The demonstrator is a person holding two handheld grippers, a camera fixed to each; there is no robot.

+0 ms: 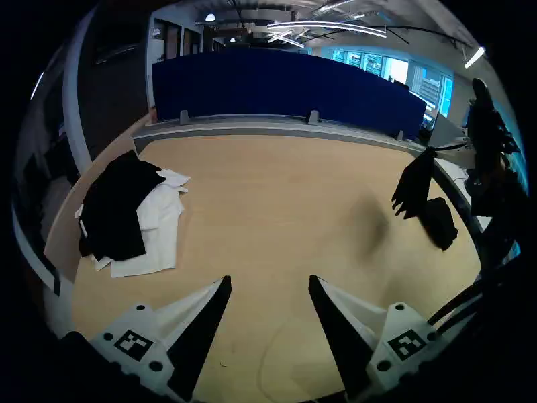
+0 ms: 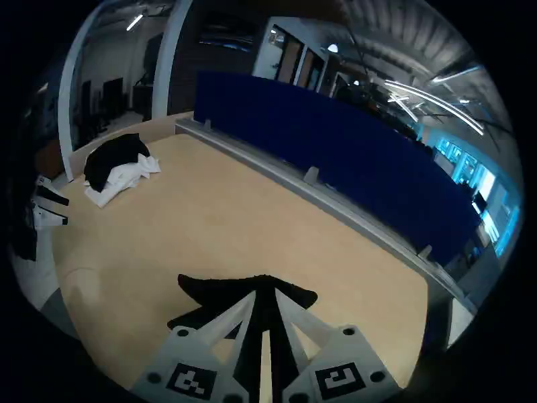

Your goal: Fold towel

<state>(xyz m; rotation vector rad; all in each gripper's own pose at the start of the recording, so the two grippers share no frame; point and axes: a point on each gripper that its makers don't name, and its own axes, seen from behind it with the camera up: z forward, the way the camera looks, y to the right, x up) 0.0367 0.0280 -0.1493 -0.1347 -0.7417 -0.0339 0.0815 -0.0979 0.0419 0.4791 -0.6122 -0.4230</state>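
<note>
In the left gripper view, a loose pile of cloths (image 1: 127,215) lies at the far left, near the table's edge. Black pieces are slumped over white ones, soft and creased, none squared up (probably parked there to keep the working area free). The table (image 1: 282,195) is smooth, pale wood with a curved rim, and a long blue fabric partition (image 1: 282,84) stands along its far side.

Low in the middle, your left gripper (image 1: 269,278) holds nothing. Its two pointed fingers, white with dark inner faces, stand well apart above the bare wood, which looks like readiness to take a corner.

At the right, the black towel (image 1: 415,181) hangs limp from your other tool. It is narrow at the top and bunched at the bottom, and it throws a blurred shadow on the wood. Holding it up like this lets the cloth drop straight before you lay it flat. Whether its lower end touches the table cannot be told.

In the right gripper view, the same pile sits far off at the upper left. At the bottom centre, your right gripper (image 2: 265,295) has its fingers drawn together, pinching the towel. Dark, matte cloth shows between them and fans out to both sides past the tips.
</note>
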